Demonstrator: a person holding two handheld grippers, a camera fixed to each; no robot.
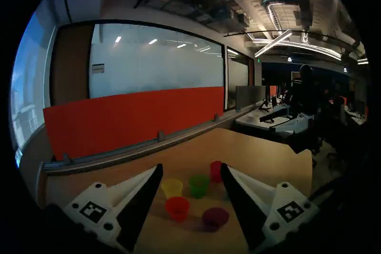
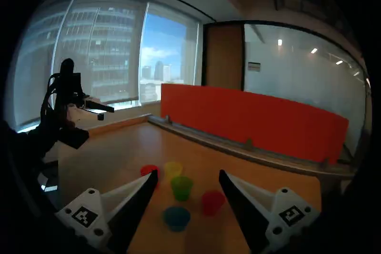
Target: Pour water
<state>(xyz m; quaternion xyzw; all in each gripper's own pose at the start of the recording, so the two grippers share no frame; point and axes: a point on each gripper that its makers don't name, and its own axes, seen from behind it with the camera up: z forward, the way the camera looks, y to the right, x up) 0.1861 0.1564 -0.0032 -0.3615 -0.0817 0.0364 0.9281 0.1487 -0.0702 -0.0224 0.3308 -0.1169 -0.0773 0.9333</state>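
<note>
Left claw (image 1: 190, 189): standing wide open and gripping nothing, its two white fingers hovering over the pale wooden tabletop (image 1: 266, 154) and aiming roughly level across it. Sitting in the gap, left to right: translucent yellow plastic cup (image 1: 172, 187); orange-red plastic cup (image 1: 176, 208), nearer the camera; green plastic cup (image 1: 198, 185); dark purplish plastic cup (image 1: 215, 218), nearest of all; small red plastic cup (image 1: 215, 170), farthest back and just beside the right-hand finger. All five are standing upright, apart from one another. Right claw (image 2: 188, 192): likewise gaping wide and carrying nothing, hanging above the same table and looking at the group from another side, the green plastic cup lying about midway between its fingers. Progress: pouring is seemingly not yet starting; no cup is being lifted or tilted, and whether any is holding water cannot be told. Remaining, by judgement: closing on a filled cup, raising it, tipping it over a neighbour.
</note>
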